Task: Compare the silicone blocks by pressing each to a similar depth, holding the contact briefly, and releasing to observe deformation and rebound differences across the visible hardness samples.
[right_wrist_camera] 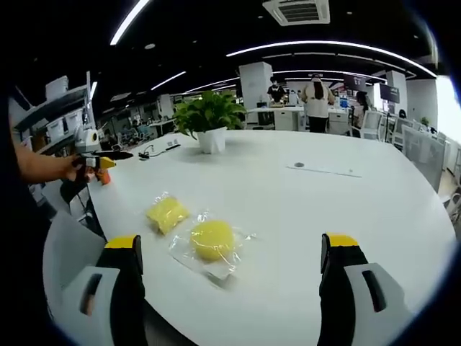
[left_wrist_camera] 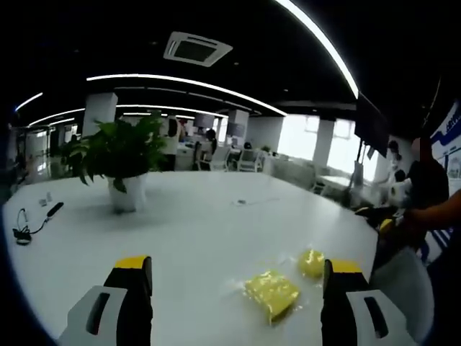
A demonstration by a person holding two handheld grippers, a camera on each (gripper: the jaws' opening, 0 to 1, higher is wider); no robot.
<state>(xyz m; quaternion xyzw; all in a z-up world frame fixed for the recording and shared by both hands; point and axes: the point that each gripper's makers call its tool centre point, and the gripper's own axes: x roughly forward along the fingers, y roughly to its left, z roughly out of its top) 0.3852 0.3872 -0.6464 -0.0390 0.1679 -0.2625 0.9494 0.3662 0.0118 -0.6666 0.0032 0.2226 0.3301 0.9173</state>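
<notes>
Two yellow silicone blocks in clear wrap lie near the white table's [right_wrist_camera: 302,216] edge. In the right gripper view, the round block [right_wrist_camera: 211,239] lies just ahead of my open right gripper [right_wrist_camera: 232,246], between its jaws' lines and nearer the left one. The square block [right_wrist_camera: 166,213] lies a little farther left. In the left gripper view, the square block [left_wrist_camera: 270,292] is close ahead of my open left gripper [left_wrist_camera: 238,265], with the round block [left_wrist_camera: 311,263] behind it. Neither gripper touches a block. A hand holds the left gripper [right_wrist_camera: 99,162] off the table's left edge.
A potted plant [left_wrist_camera: 126,191] stands further in on the table, with a cable and small items [left_wrist_camera: 32,223] beside it. A grey chair back [right_wrist_camera: 68,241] sits by the near edge. People stand in the office behind.
</notes>
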